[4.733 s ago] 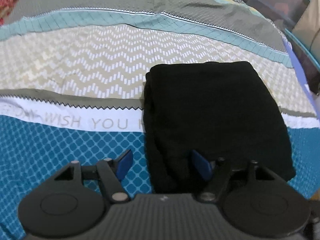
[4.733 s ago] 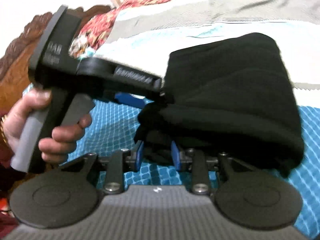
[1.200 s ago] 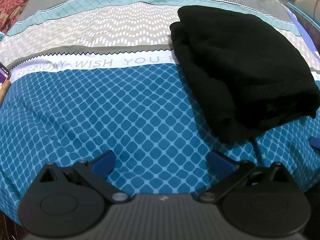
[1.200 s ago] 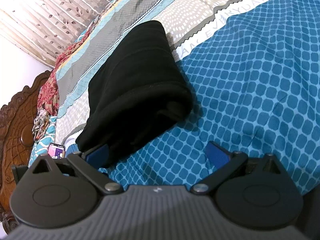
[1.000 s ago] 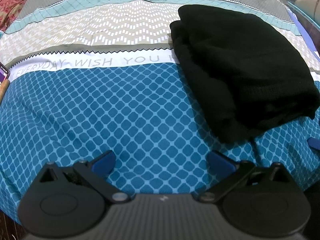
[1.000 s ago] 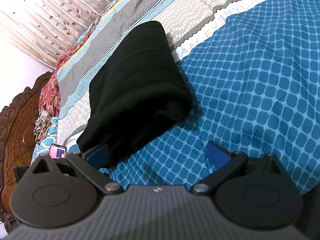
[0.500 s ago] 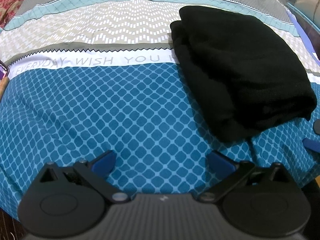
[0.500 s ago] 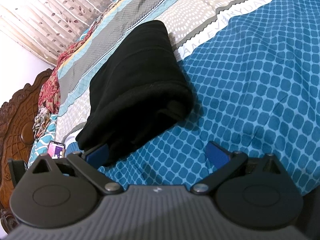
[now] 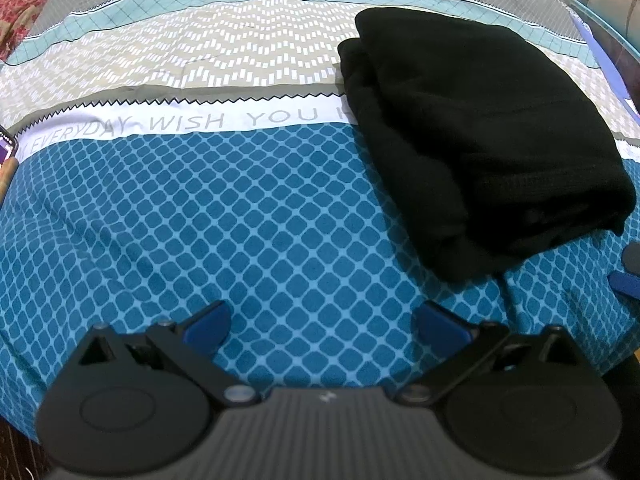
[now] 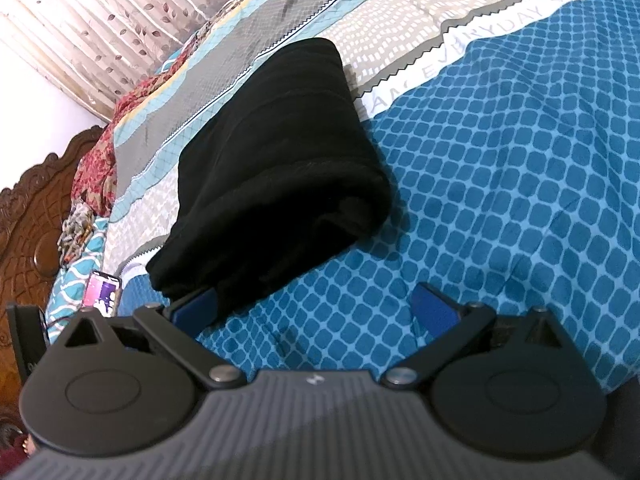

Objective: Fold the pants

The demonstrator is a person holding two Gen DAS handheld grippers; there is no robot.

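A: Where are the pants (image 9: 476,132) now?

B: On the bedspread (image 9: 240,220), folded into a thick black bundle that lies across the white lettered stripe and onto the blue diamond part.

A: And the tools?

B: The left gripper (image 9: 324,322) hangs over bare blue cloth, jaws spread wide, nothing between them. The right gripper (image 10: 316,304) is spread wide and empty too, its left pad just by the bundle's near corner; I cannot tell if it touches.

A: Which step is this, then?

B: The folding looks done, I judge. At most the next move is a small tidy of the loose lower edge, or simply drawing both tools away
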